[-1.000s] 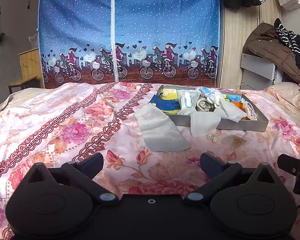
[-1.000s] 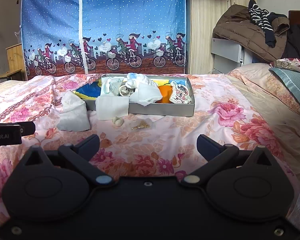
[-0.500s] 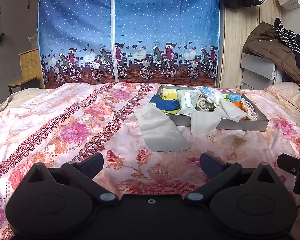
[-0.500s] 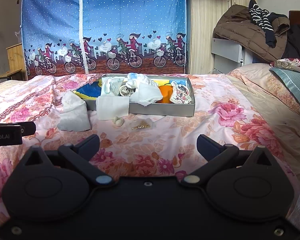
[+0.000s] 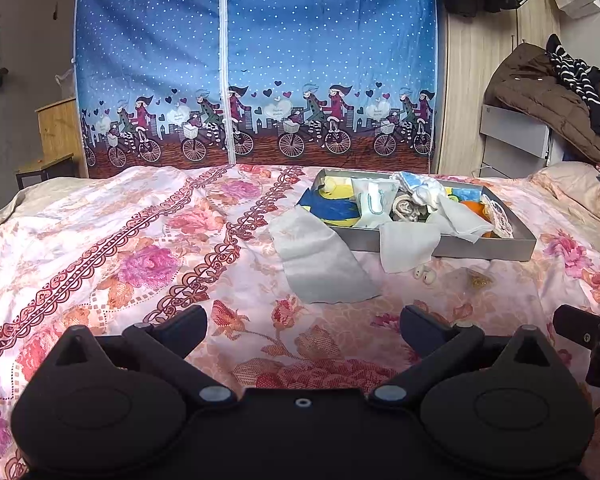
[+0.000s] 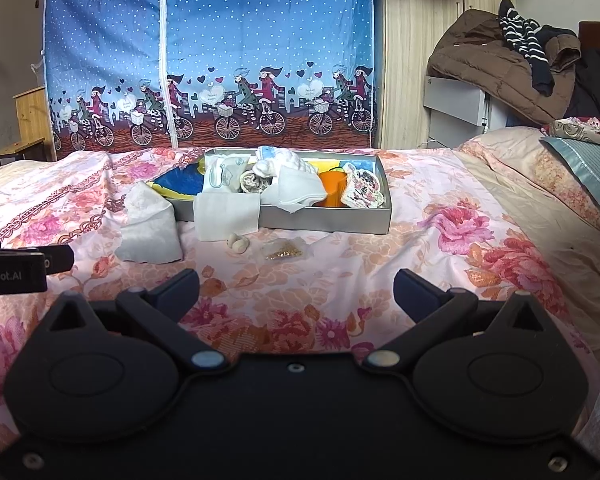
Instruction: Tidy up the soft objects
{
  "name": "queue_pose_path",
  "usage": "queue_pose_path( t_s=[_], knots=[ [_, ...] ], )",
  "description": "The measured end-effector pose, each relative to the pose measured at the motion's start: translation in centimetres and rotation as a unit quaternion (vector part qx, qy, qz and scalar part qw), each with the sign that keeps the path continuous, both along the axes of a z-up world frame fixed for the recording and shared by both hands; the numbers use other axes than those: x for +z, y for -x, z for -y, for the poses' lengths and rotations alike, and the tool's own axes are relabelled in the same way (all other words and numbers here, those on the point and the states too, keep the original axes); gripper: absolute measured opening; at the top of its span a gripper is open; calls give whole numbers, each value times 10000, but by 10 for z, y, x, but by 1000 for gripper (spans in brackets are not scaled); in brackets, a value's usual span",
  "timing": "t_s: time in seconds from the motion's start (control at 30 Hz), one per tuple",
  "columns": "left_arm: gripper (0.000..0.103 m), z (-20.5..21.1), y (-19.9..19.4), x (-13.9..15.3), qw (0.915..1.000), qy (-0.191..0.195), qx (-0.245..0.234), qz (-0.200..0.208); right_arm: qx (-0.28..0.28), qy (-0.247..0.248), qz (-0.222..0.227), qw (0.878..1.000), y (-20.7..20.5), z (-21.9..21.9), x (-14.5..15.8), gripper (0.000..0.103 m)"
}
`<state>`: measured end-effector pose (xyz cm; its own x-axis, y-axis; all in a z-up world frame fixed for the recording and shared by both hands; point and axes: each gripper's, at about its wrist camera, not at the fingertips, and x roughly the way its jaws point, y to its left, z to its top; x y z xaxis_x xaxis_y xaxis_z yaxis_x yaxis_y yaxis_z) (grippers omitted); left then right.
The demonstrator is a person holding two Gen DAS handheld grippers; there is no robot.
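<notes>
- Left gripper (image 5: 303,322) and right gripper (image 6: 296,286) hovered low over the bed (image 5: 100,240), jaws spread, empty.
- Grey tray (image 6: 328,222) of soft items lay well ahead.
- Grey cloth (image 5: 320,260) lay beside the tray.

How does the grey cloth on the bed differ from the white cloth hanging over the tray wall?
The grey cloth lies wholly on the bedspread, left of the tray; the white cloth drapes over the tray's front wall. The grey cloth looks larger and darker; the white cloth is brighter. Both are loose, and neither gripper holds them.
</notes>
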<state>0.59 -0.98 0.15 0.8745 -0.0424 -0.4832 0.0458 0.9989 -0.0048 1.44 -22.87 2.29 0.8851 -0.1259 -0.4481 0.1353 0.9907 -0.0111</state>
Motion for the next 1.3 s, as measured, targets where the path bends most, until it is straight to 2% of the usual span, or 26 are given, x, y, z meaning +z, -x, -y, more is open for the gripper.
queue_pose_path(
  t_s=[1.3],
  knots=[
    [102,0,-3,-2,10000,5,4,-20,42,-30,-24,10000,-3,-2,0,103]
  ],
)
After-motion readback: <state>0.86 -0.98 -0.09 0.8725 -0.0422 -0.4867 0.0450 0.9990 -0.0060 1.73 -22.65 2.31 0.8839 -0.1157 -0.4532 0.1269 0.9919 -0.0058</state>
